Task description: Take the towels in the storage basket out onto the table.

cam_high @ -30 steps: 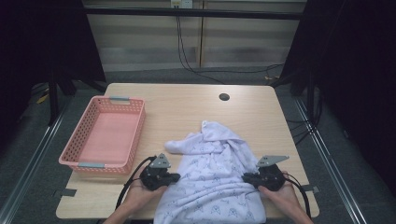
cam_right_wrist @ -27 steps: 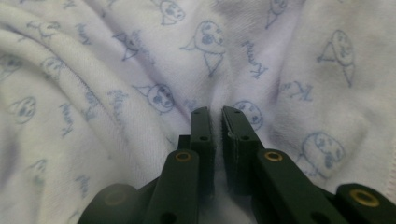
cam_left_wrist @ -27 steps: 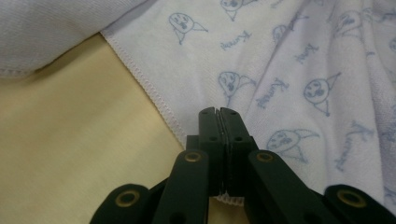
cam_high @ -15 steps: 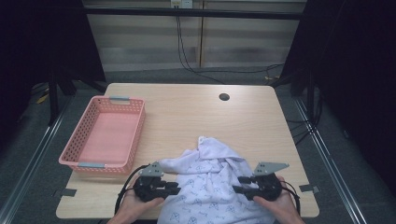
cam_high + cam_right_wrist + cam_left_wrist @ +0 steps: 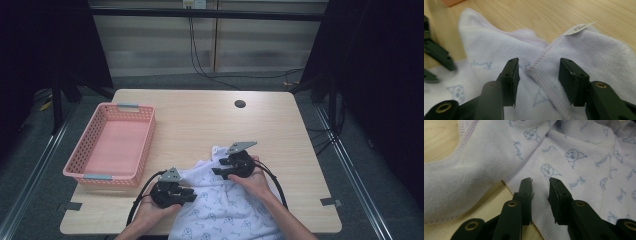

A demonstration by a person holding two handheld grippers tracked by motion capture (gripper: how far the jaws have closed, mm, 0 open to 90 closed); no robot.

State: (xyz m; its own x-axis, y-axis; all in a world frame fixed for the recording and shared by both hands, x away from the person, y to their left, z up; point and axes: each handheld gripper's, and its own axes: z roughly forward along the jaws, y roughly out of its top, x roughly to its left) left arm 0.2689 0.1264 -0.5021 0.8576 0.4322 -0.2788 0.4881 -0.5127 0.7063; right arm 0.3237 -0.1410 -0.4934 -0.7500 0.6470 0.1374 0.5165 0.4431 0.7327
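Observation:
A white towel point(image 5: 225, 210) printed with small blue faces lies rumpled at the table's front edge and hangs over it. My left gripper point(image 5: 192, 192) rests at the towel's left side, pointing right. Its jaws have just been opening and stand a little apart over a stitched hem of the towel point(image 5: 586, 157), not pressing it. My right gripper point(image 5: 215, 171) sits at the towel's far edge, pointing left. Its jaws have just been opening too and stand wide over a hemmed corner of the towel point(image 5: 499, 50), close to a white label point(image 5: 580, 27).
A pink plastic basket point(image 5: 146, 142) stands on the left half of the wooden table point(image 5: 200, 120), with nothing in it. A dark round hole point(image 5: 240, 104) is near the far edge. Cables trail from both grippers toward the front.
The towel was drawn toward the front edge. Both grippers let go of it. My right gripper moved left from the towel's right side to its far edge; the left stayed put.

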